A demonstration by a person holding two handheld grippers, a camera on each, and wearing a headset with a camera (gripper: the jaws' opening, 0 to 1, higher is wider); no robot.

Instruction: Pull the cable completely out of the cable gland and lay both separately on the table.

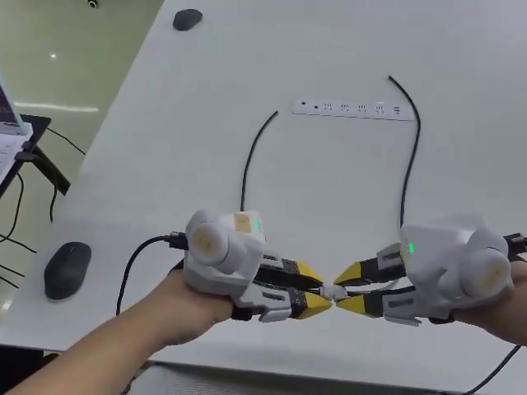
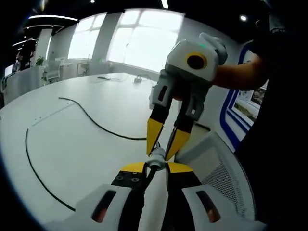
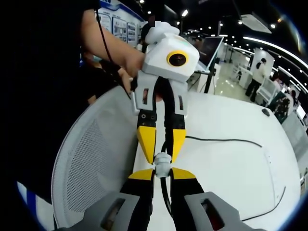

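Note:
The small white cable gland hangs just above the table's near edge, between two gripper tips that meet nose to nose. My left gripper comes in from the left and is shut on the cable gland. My right gripper comes in from the right and is shut on the black cable right at the cable gland. In each gripper view the other gripper's yellow fingers point down at the gland. Two stretches of black cable trail away over the white table.
A white power strip lies farther back. One dark mouse sits at the table's left edge, another at the far end. A white mesh chair back stands close below the grippers.

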